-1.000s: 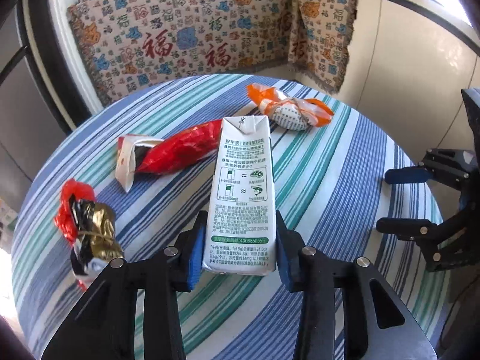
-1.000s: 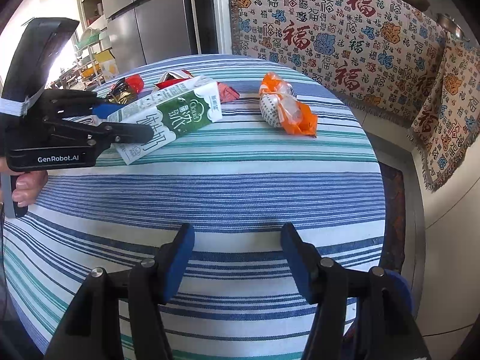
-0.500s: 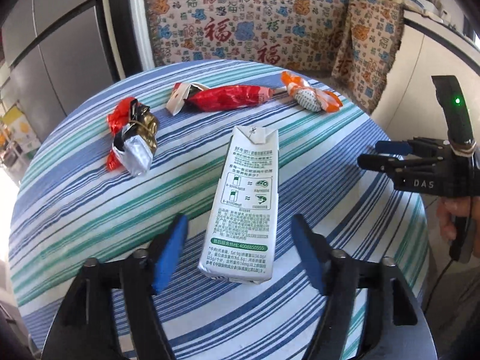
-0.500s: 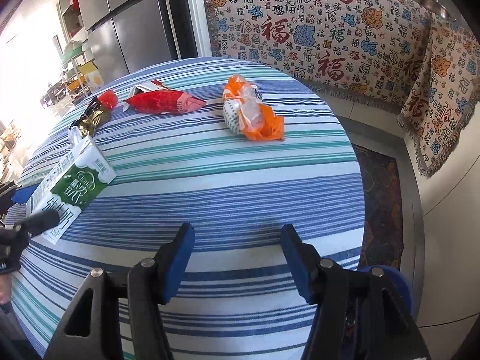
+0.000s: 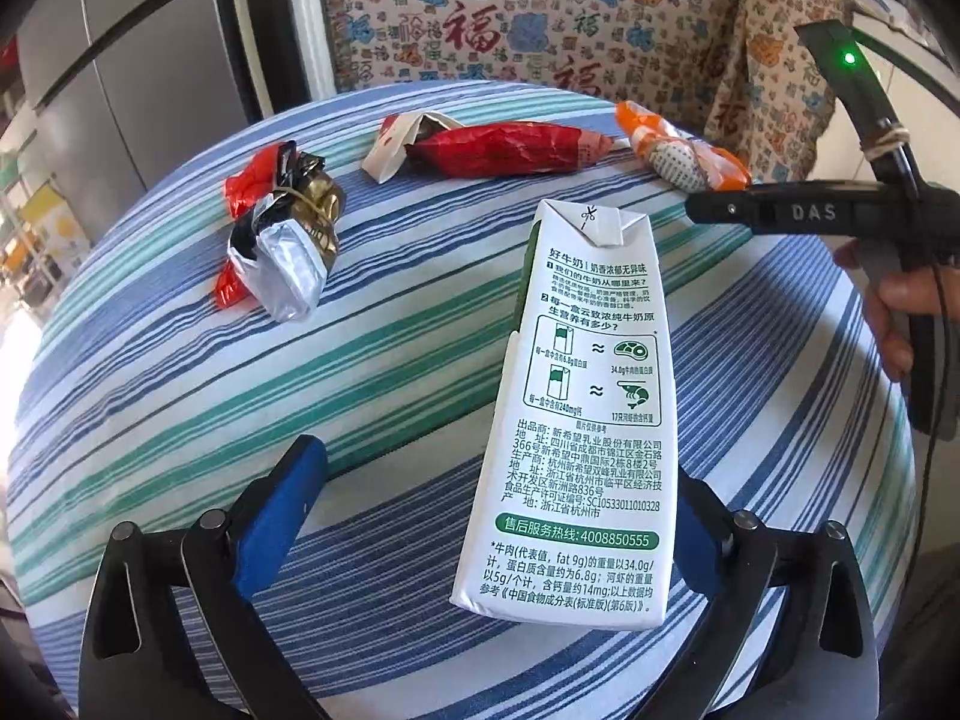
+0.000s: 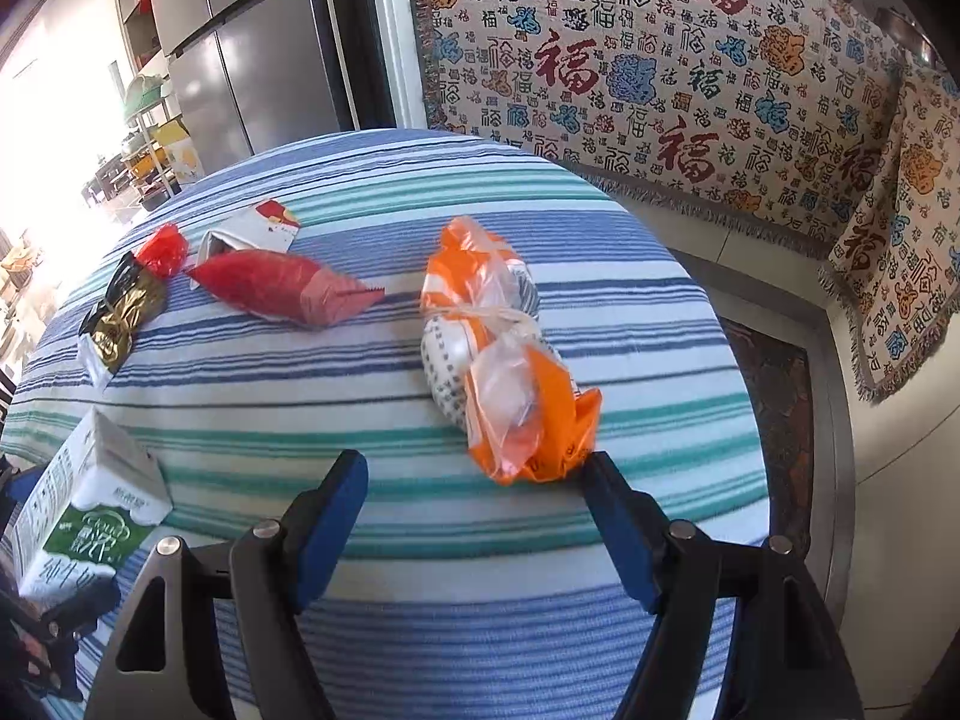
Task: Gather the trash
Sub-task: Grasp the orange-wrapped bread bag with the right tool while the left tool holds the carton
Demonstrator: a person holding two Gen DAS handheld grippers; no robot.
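Observation:
A white and green milk carton (image 5: 582, 408) lies flat on the striped round table (image 5: 180, 396). It sits between the fingers of my left gripper (image 5: 498, 474), whose jaws are opening wide, and neither pad presses on it. The carton (image 6: 90, 516) also shows at the left edge of the right wrist view. My right gripper (image 6: 471, 468) points down at a knotted orange plastic bag (image 6: 498, 348). Its jaws are opening, with the bag's near end just between the fingertips, untouched. A red snack wrapper (image 6: 270, 285) and a gold and black wrapper (image 6: 120, 312) lie farther left.
A patterned throw (image 6: 660, 90) hangs over the bench behind the table. A steel fridge (image 6: 252, 60) stands at the back left, and a dark rug (image 6: 774, 396) lies on the floor to the right. A hand (image 5: 900, 312) holds the right gripper's handle beside the table edge.
My left gripper has let go of the milk carton and spread wide, and the carton now lies on the table. My right gripper has moved up to the orange bag and widened.

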